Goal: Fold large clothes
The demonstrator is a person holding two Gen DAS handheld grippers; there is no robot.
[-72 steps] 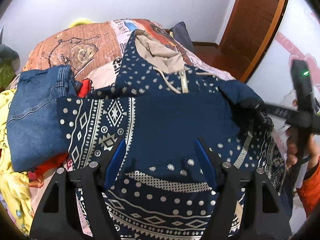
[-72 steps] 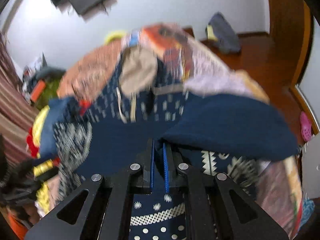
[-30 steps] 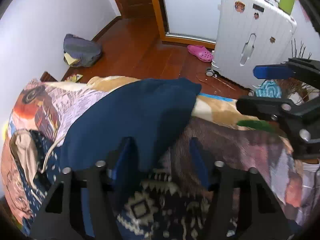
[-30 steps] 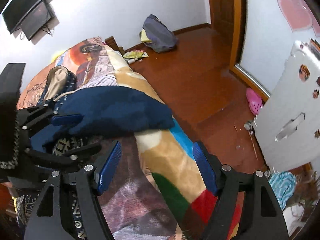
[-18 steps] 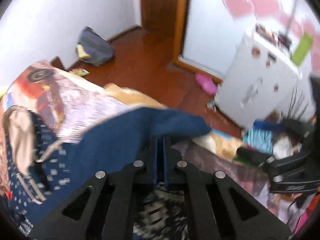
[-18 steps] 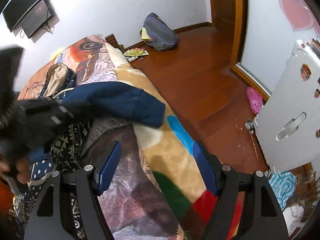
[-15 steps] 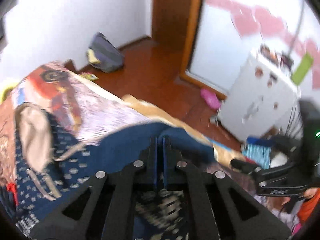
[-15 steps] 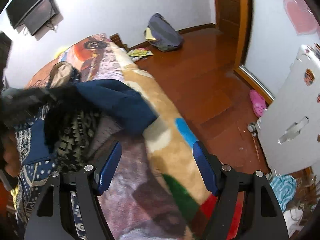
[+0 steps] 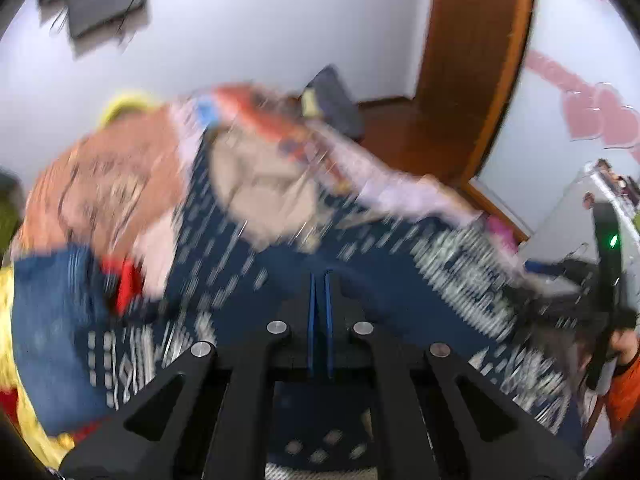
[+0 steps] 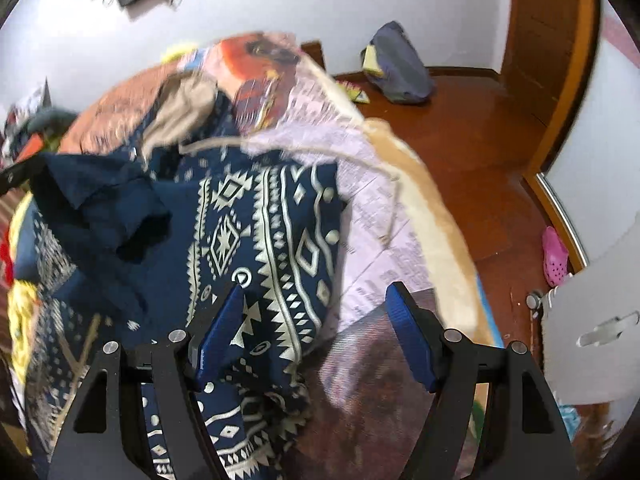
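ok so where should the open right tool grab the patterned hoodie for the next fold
Probably the hoodie's right side edge, where the patterned panel ends against the blanket. That edge lies free and slightly raised over the bed, right ahead of the right tool, whose jaws stand open and empty. Come in from the blanket side, one finger sliding under the edge, then close.

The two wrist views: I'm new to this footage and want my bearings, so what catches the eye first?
A navy hoodie with bold white geometric bands lies across the bed, filling the middle of both views. The left gripper is shut on its plain navy sleeve, which hangs raised at the left of the right wrist view. The right gripper hovers open over the hoodie's right edge, and beyond the bed lies a glossy wooden floor.
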